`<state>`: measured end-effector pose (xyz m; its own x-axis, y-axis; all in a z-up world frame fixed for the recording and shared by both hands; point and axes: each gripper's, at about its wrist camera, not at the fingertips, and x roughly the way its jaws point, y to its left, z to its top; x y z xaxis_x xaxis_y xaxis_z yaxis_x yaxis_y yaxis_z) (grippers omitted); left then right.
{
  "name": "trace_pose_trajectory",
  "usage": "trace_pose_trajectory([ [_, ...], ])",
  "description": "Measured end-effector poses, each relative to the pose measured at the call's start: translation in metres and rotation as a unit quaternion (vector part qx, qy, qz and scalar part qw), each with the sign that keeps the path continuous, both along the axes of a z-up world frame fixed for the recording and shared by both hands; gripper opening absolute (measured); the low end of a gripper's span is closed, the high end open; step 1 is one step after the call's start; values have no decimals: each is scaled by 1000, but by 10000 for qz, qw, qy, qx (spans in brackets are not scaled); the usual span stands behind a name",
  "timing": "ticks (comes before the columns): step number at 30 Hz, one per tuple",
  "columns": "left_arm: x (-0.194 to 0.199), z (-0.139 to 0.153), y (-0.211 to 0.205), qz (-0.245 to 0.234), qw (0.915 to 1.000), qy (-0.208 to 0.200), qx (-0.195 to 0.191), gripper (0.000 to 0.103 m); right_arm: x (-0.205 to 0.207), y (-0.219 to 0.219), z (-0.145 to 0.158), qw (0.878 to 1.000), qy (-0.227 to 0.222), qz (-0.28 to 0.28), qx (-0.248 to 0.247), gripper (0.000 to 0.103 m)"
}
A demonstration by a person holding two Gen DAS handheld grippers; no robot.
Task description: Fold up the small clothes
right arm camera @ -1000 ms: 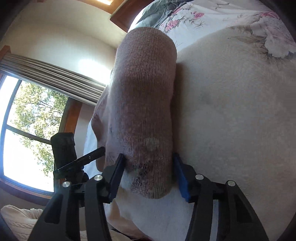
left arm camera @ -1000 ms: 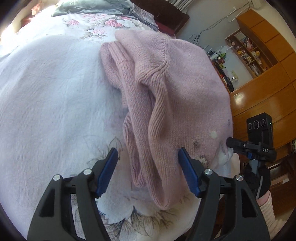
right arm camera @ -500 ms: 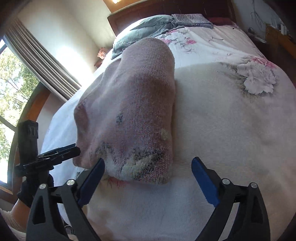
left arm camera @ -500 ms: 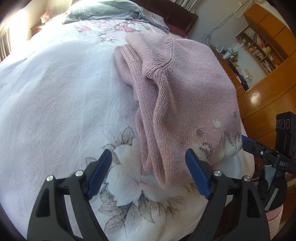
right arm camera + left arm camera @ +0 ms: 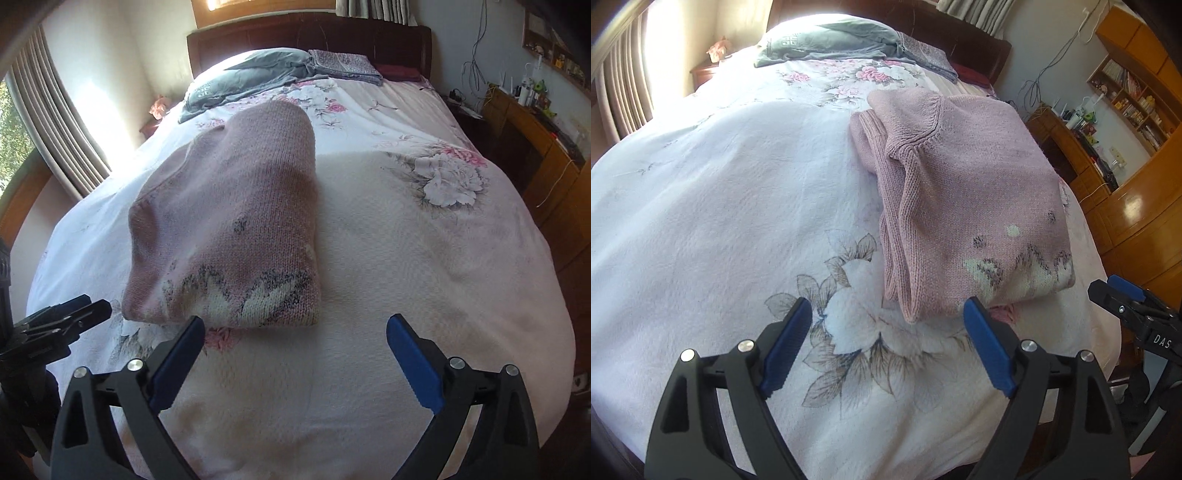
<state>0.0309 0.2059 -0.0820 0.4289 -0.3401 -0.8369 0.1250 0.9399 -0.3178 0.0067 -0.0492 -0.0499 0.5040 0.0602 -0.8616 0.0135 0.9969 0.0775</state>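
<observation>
A pink knitted sweater (image 5: 967,192) with a white and grey pattern along its hem lies folded into a long narrow stack on the floral bedspread (image 5: 720,221). In the right wrist view the same sweater (image 5: 240,229) lies just beyond and left of my right gripper (image 5: 295,332). My left gripper (image 5: 886,314) stands open a little short of the sweater's near edge, nothing between its blue pads. The right gripper is open too, wide apart, and holds nothing. Its tip also shows at the right edge of the left wrist view, as the right gripper (image 5: 1123,291).
Grey folded bedding (image 5: 251,74) and a patterned cloth (image 5: 347,62) lie by the dark headboard (image 5: 306,40). Wooden cabinets and shelves (image 5: 1137,155) line the right side of the bed. A curtained window (image 5: 48,122) is on the left. The left gripper's tip (image 5: 66,314) shows at left.
Both grippers have let go of the sweater's near edge, opened wide, and pulled back toward the foot of the bed. The sweater now rests flat on the bedspread.
</observation>
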Motion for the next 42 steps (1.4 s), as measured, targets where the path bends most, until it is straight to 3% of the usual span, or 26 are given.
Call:
trace_pose_trajectory([
  [17, -41, 42, 4, 212, 9985, -385, 322, 88, -29, 23, 38, 9991, -255, -9, -341, 99],
  [42, -47, 47, -3, 210, 9979, -391, 462, 89, -26, 17, 36, 9990, -196, -147, -383, 99],
])
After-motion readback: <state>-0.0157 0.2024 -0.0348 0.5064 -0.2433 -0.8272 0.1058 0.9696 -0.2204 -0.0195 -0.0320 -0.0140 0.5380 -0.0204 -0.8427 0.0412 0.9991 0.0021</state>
